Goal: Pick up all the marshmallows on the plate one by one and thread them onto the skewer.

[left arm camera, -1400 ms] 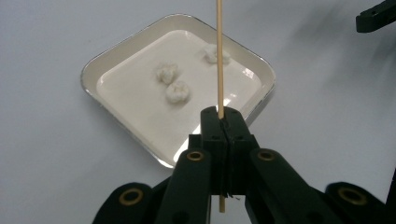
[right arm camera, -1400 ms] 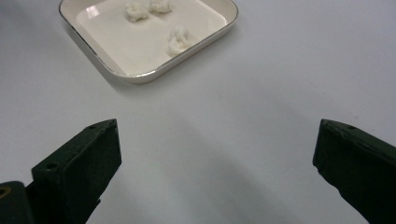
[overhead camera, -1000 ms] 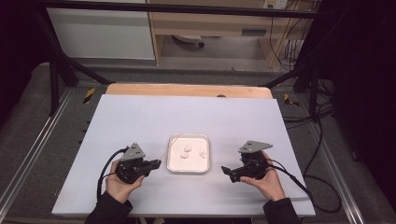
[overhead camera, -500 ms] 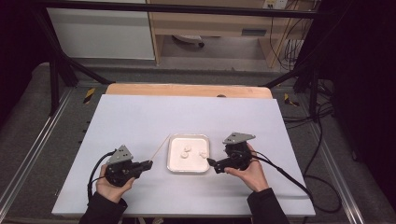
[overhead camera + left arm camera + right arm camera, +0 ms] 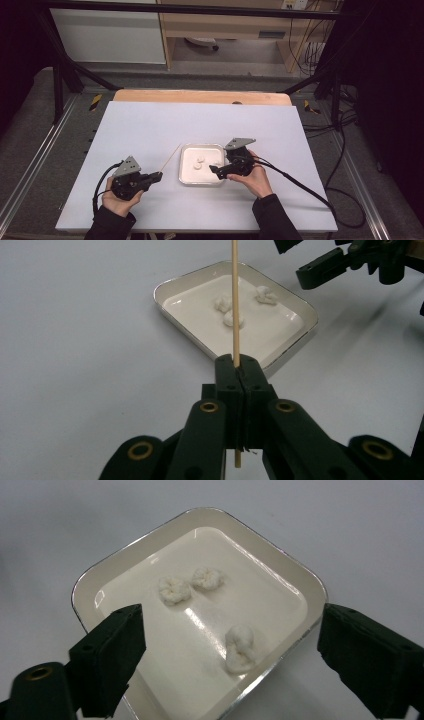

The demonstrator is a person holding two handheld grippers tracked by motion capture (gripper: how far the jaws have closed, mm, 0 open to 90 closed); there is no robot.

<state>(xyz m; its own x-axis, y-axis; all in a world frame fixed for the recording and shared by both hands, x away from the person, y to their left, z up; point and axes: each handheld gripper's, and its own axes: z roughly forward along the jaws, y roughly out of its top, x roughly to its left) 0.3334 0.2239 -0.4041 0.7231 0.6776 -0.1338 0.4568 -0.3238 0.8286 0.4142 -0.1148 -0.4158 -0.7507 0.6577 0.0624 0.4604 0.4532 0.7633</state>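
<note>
A white square tray [image 5: 201, 146] lies mid-table with three white fluffy lumps [image 5: 199, 161] in it. My left gripper [image 5: 159, 175] rests left of the tray, shut on a thin wooden skewer [image 5: 170, 157] that points toward the tray's far left corner. In the left gripper view the skewer [image 5: 234, 300] rises from the closed jaws [image 5: 239, 365] across the tray [image 5: 200, 315]. My right gripper [image 5: 214, 170] is at the tray's right side, open. Its jaws [image 5: 232, 630] have just been closing a little and straddle the nearest lump [image 5: 239, 647] without touching it.
The table is a pale grey sheet [image 5: 150, 125] with a wooden strip [image 5: 200, 96] along its far edge. Cables trail from both grippers toward the near edge. Dark frame posts stand at the far left and right.
My right gripper has moved left to the tray's right side and its jaws have narrowed slightly. The left gripper has shifted a little to the left with the skewer.
</note>
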